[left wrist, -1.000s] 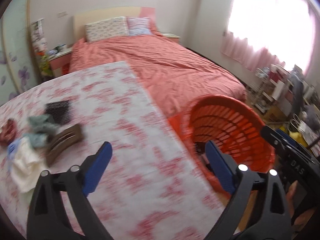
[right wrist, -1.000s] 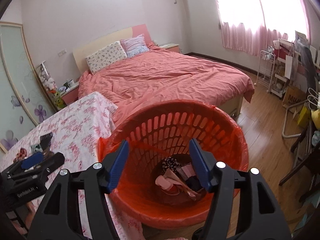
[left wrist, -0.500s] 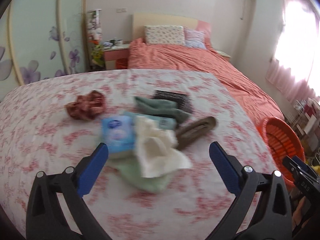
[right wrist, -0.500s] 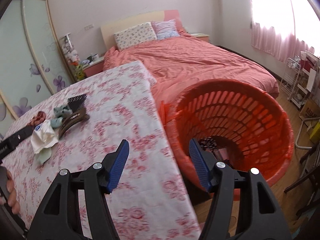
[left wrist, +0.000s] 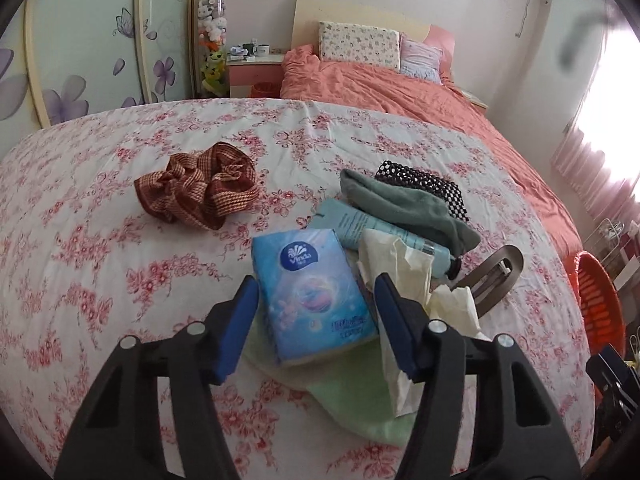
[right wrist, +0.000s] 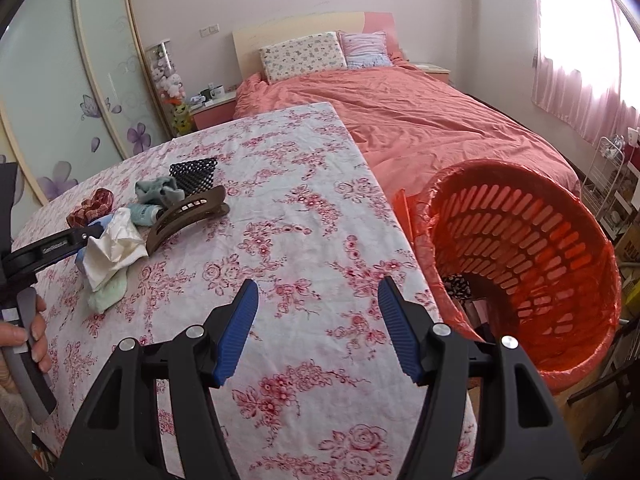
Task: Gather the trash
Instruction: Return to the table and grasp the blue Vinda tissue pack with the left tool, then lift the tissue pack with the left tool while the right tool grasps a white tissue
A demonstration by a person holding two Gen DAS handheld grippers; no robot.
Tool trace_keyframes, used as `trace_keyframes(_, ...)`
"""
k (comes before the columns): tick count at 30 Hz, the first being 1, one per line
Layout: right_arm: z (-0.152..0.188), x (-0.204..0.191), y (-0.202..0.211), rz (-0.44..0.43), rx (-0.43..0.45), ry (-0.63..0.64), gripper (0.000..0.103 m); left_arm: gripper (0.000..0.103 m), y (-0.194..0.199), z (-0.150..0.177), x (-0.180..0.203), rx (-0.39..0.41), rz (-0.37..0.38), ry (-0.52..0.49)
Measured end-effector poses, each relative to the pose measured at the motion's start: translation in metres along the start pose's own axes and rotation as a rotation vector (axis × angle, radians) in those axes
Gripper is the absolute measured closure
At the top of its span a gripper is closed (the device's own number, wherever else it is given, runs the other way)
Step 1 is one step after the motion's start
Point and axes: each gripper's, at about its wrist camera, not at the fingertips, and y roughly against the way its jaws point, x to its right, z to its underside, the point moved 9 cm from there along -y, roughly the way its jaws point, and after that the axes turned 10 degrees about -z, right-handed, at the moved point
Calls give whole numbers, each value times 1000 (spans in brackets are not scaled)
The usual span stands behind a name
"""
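A blue tissue pack (left wrist: 304,264) lies on the floral tablecloth (left wrist: 120,264) amid a heap: crumpled white tissue (left wrist: 400,256), pale blue tube (left wrist: 376,228), grey-green sock (left wrist: 400,204), brown hair claw (left wrist: 492,280), light green cloth (left wrist: 352,396). My left gripper (left wrist: 317,280) straddles the pack. Its jaws are closing, the blue pads close beside the pack's long sides, and no squeeze shows. My right gripper (right wrist: 318,282) hovers open over bare cloth, nothing between its fingers. The orange basket (right wrist: 520,240), lined with an orange bag, stands right of it with scraps inside.
A checked scrunchie (left wrist: 196,188) and a black beaded mat (left wrist: 424,184) lie beyond the heap. The table edge (right wrist: 400,224) runs beside the basket. A bed (right wrist: 420,120) fills the back. A person's hand (right wrist: 32,332) holds the left tool's handle.
The left gripper swung from the basket side across the table to the heap and narrowed its jaws around the tissue pack. The right gripper shifted left, from over the basket to over the table.
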Motion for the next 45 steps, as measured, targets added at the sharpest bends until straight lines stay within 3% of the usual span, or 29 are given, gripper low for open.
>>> trace_keyframes(5,3,-10,-5,-9,-13,15,41,44,-14,2,-1,-30,-45,-28)
trace_keyframes(9,6,-17,-7,-16,-24,25,41,44,-19,8,-9,-68,-56,6)
trace_keyframes(18,7,-29,-10,-29,-32,35,41,54,-19,3,-11,-58,-85,-13)
trace_keyframes(25,6,-44,-14,-53,-36,51,41,53,20,8,-50,14,-64,36)
trace_keyframes(29,6,-64,-20,-87,-42,67,41,52,22,21,-88,15,-140,23)
trace_keyframes(33,3,-94,-27,-130,-48,95,41,52,11,33,-110,-31,-154,46)
trace_keyframes(39,-4,-138,-35,-171,-31,155,41,50,7,39,-114,-45,-150,42)
trace_keyframes(45,-13,-160,-49,-214,-30,100,41,48,6,40,-110,-52,-171,20)
